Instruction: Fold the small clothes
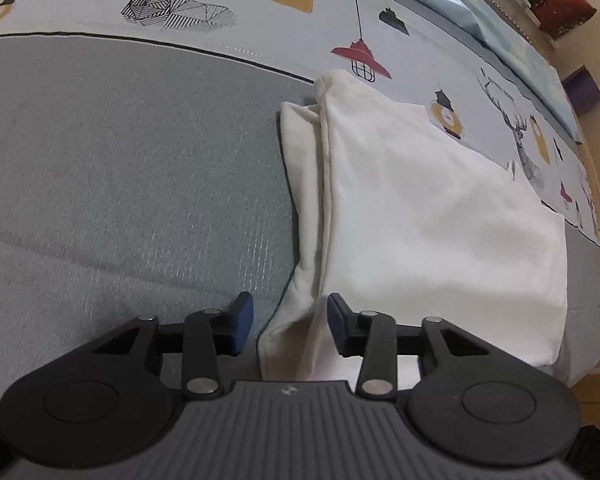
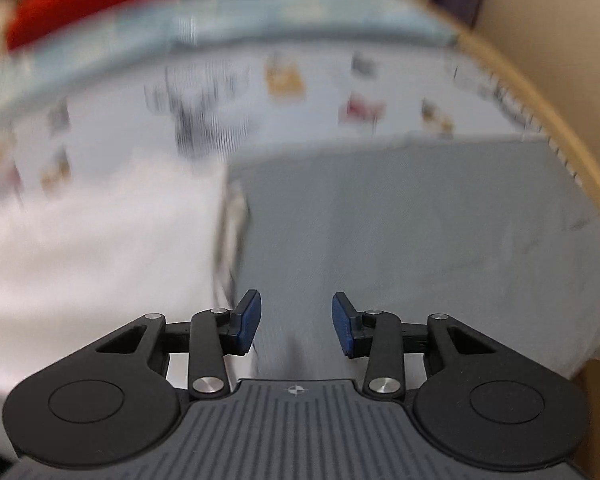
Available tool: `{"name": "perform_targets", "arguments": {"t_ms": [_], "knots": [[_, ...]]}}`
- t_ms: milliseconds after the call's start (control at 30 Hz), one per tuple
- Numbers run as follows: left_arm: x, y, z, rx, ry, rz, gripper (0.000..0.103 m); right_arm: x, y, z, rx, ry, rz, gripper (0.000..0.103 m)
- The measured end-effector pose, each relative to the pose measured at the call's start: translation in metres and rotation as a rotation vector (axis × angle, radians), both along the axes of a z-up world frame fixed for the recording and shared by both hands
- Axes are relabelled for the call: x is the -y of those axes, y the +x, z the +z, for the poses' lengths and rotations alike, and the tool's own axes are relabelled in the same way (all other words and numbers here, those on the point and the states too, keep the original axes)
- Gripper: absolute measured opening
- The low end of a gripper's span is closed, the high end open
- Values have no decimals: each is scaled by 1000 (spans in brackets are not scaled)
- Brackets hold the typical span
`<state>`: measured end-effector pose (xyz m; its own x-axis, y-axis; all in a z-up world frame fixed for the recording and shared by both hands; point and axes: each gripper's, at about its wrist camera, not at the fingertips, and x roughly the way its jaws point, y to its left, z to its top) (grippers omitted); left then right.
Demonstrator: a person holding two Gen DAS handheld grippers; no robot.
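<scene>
Two claws hung spread and empty above the bed (image 1: 120,160). The white garment (image 1: 420,208) lay on it, already folded lengthwise, its layered edge between the left claw (image 1: 290,322) pads. The right claw (image 2: 296,328), badly blurred, sat just beside the cloth. Next, probably, pinch the near end and fold it across.

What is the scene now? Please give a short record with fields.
surface: grey sheet on a bed, printed band behind it
cloth: white, partly folded, lying flat
left gripper: open, over the near folded edge of the cloth
right gripper: open, over the sheet, cloth to its left
right view: blurred
</scene>
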<state>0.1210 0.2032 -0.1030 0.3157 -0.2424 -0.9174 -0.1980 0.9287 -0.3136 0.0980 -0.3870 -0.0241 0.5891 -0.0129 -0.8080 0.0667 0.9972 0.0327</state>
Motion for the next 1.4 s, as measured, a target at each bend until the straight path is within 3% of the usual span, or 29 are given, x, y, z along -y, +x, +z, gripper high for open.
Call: {"name": "perform_targets", "arguments": {"t_ms": [133,200,533,833,867,933,1000,1067,1267,1400], "knots": [[5,13,-4,5,-16,9,55,7,-14,9,112,96,-15,44],[7,16,-6,-1,-13,15,58,6,-11,2,66,100,-30,43],[22,38,-23,-44,-1,7,61,-7,-11,-1,32,18,12,44],[36,51,-30,-37,11,-17,61,7,-14,-4,2,-8,-24,43],[39,52,-29,-32,16,-26,59,8,-14,-4,-1,-11,-26,43],[44,53,-28,-21,18,-49,45,9,-14,-5,-7,-15,-31,43],[46,51,-27,-9,42,-65,22,11,-15,-6,-11,-18,-39,44],[41,49,-23,5,26,-55,15,10,-14,-7,-18,-18,-49,44],[18,36,-4,83,-30,-15,13,-1,-7,-8,-19,-21,-38,43],[-8,24,1,79,29,51,12,-13,1,-7,-11,-6,-33,43]]}}
